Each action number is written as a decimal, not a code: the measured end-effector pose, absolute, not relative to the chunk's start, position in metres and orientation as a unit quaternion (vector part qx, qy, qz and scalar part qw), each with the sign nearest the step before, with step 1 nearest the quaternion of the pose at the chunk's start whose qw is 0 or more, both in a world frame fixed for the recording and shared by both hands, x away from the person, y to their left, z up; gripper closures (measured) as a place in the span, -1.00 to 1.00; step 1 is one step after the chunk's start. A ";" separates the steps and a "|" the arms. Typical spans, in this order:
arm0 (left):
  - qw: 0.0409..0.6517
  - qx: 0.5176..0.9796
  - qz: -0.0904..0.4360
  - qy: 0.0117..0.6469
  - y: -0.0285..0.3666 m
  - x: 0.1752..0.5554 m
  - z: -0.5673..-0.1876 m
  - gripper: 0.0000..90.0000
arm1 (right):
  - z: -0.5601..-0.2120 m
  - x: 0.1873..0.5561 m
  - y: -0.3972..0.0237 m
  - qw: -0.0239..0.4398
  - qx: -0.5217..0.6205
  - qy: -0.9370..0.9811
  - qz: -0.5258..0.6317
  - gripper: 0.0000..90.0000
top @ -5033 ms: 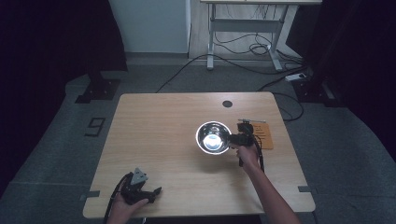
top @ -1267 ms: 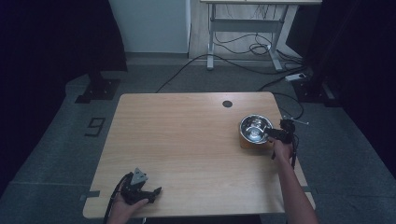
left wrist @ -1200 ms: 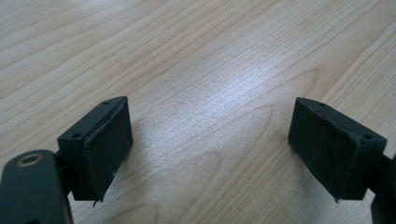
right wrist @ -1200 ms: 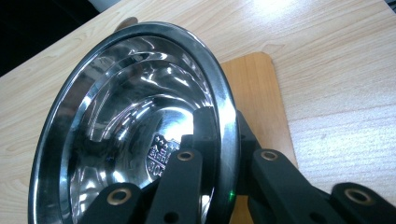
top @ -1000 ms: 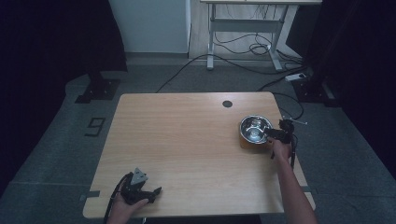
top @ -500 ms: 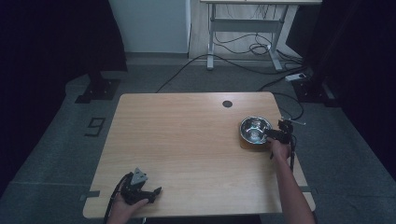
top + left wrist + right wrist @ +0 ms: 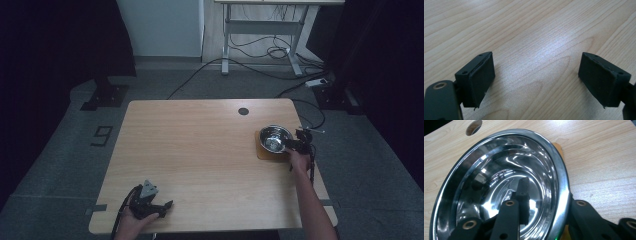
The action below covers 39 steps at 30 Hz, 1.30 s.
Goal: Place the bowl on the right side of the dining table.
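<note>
High view: steel bowl [image 7: 275, 138] upright on orange mat [image 7: 263, 152], mouth up; right hand-held gripper [image 7: 295, 145] jaws just opening, straddling rim.

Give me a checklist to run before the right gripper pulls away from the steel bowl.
1. Steel bowl sits on the orange mat: ok.
2. Right gripper jaws have just been opening, the bowl's rim between them: ok.
3. Fingers fully clear of the rim: cannot tell.
4. Bowl level on the mat: cannot tell.
5. Left gripper open, resting far away on the table: ok.
</note>
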<state>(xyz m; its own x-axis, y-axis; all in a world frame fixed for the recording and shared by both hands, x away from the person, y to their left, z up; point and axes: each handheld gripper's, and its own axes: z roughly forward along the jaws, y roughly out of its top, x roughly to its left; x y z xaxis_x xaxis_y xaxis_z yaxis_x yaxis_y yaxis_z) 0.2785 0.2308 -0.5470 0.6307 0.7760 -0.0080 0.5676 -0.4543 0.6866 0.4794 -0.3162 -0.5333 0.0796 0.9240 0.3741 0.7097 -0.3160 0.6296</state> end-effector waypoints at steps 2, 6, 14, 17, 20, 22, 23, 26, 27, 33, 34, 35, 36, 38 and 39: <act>0.335 0.839 0.155 0.400 0.231 0.279 -0.547 -0.70 | -0.533 0.479 -0.316 0.143 0.718 0.570 0.373 0.50; 0.335 0.838 0.156 0.401 0.231 0.279 -0.547 -0.70 | -0.533 0.479 -0.315 0.144 0.716 0.576 0.368 0.31; 0.335 0.838 0.155 0.401 0.231 0.279 -0.547 -0.70 | -0.536 0.469 -0.321 0.137 0.713 0.557 0.404 0.05; 0.335 0.838 0.155 0.401 0.231 0.279 -0.547 -0.70 | -0.537 0.468 -0.323 0.131 0.706 0.564 0.408 0.03; 0.335 0.838 0.155 0.401 0.231 0.279 -0.547 -0.70 | -0.534 0.468 -0.321 0.136 0.696 0.576 0.407 0.04; 0.335 0.839 0.155 0.401 0.231 0.279 -0.547 -0.70 | -0.533 0.467 -0.321 0.133 0.694 0.577 0.410 0.05; 0.335 0.839 0.155 0.401 0.231 0.279 -0.547 -0.70 | -0.532 0.467 -0.321 0.129 0.692 0.578 0.413 0.05; 0.335 0.838 0.155 0.401 0.231 0.279 -0.547 -0.70 | -0.531 0.466 -0.321 0.124 0.689 0.580 0.416 0.05; 0.335 0.838 0.155 0.401 0.231 0.279 -0.547 -0.70 | -0.530 0.466 -0.321 0.122 0.688 0.581 0.417 0.05; 0.335 0.838 0.155 0.401 0.231 0.279 -0.547 -0.70 | -0.529 0.464 -0.325 0.127 0.690 0.584 0.408 -0.09; 0.335 0.838 0.155 0.401 0.231 0.279 -0.547 -0.70 | -0.529 0.464 -0.324 0.132 0.689 0.586 0.406 -0.13; 0.335 0.839 0.155 0.401 0.231 0.279 -0.547 -0.70 | -0.528 0.464 -0.324 0.137 0.689 0.586 0.404 -0.18; 0.335 0.838 0.155 0.401 0.231 0.279 -0.547 -0.70 | -0.526 0.463 -0.324 0.143 0.687 0.586 0.405 -0.20; 0.335 0.839 0.155 0.401 0.231 0.279 -0.547 -0.70 | -0.523 0.461 -0.323 0.156 0.684 0.585 0.406 -0.26; 0.335 0.838 0.155 0.401 0.231 0.279 -0.547 -0.70 | -0.523 0.461 -0.323 0.156 0.684 0.585 0.406 -0.26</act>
